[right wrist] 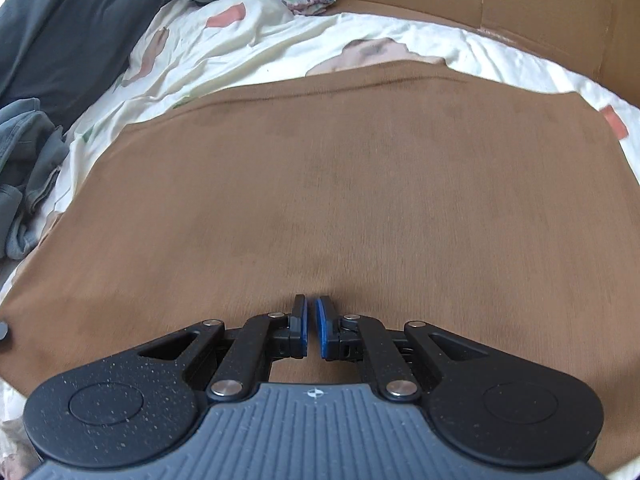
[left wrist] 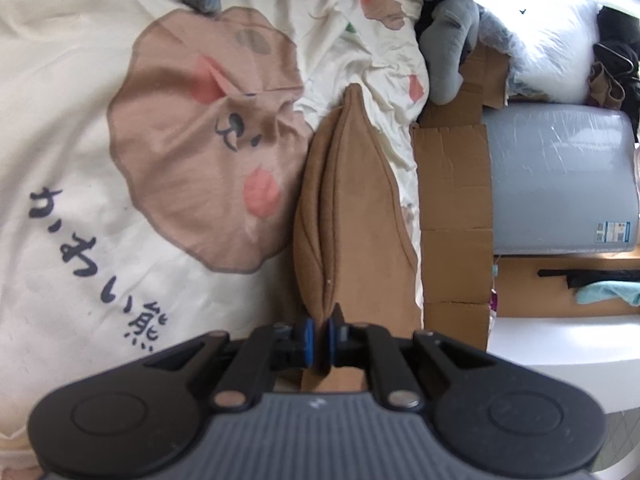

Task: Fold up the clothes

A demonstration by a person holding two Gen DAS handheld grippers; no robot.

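A brown garment lies folded lengthwise on a cream bedspread. It runs from the bed's right side straight into my left gripper. That gripper's blue pads are pressed together on the garment's near edge. In the right wrist view the same brown garment spreads wide and flat across the bed. My right gripper is low over its near part. Its pads are closed to a thin slit, and the fabric puckers at the tips.
The bedspread carries a large bear print and dark lettering. Grey clothes are heaped at the left and a dark pillow lies behind them. Cardboard lines the bed's right side, with a grey wrapped roll beyond it.
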